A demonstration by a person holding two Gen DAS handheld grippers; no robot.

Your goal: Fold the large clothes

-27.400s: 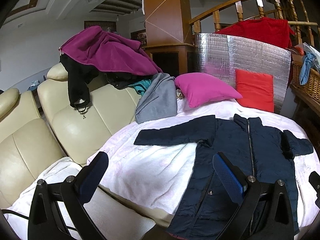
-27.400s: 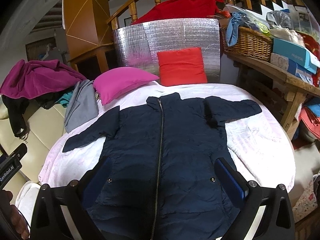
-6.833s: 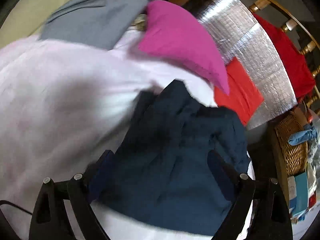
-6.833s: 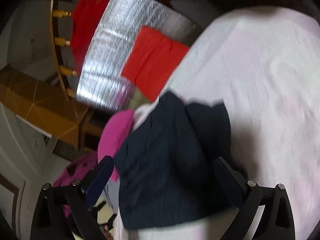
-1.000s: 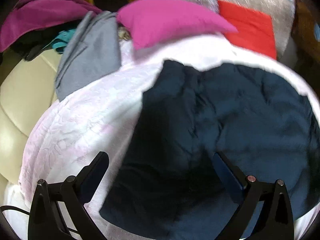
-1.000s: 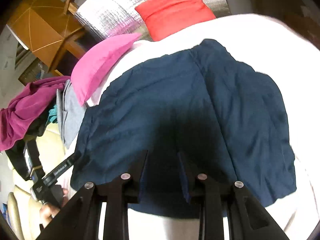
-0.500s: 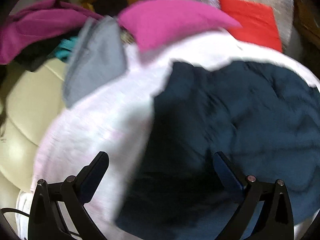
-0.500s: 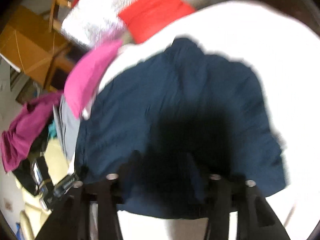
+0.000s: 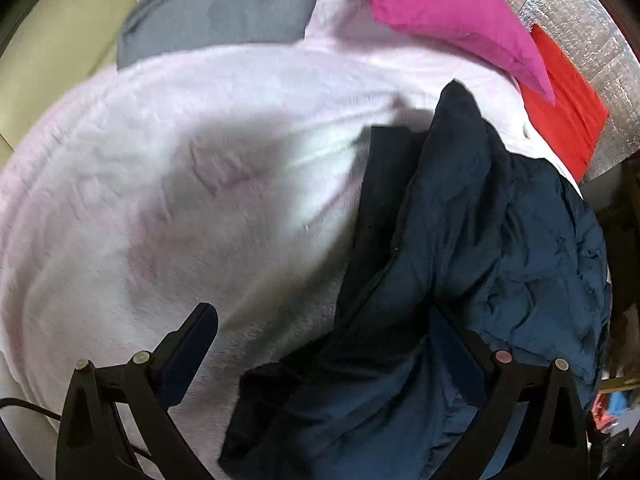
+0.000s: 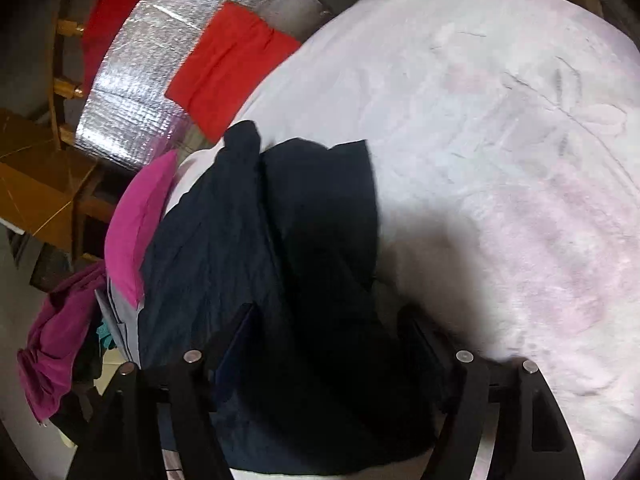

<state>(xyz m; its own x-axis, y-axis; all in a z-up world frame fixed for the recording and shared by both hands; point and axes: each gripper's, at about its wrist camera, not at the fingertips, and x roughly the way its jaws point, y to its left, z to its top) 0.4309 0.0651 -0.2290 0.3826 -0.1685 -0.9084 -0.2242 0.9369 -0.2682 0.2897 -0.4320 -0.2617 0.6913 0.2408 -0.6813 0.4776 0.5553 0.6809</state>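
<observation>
The navy puffer jacket (image 9: 472,248) lies bunched and partly folded on the pale pink blanket (image 9: 168,184). In the left wrist view it fills the right side, and my left gripper (image 9: 324,356) is open with its left finger over the blanket and its right finger over the jacket's near edge. In the right wrist view the jacket (image 10: 280,248) fills the left centre. My right gripper (image 10: 332,344) is part open, with the jacket's near edge lying between its fingers, not pinched.
A magenta pillow (image 9: 448,12) and a red cushion (image 9: 568,104) lean on a silver foil panel (image 10: 168,64) at the back. A grey garment (image 9: 216,12) lies on the cream sofa (image 9: 52,52). A purple garment (image 10: 60,352) hangs at the left.
The jacket has gone from lying flat to bunched, with one side lifted over. My right gripper's fingers have opened wider. Both cameras have swung toward the jacket's edges.
</observation>
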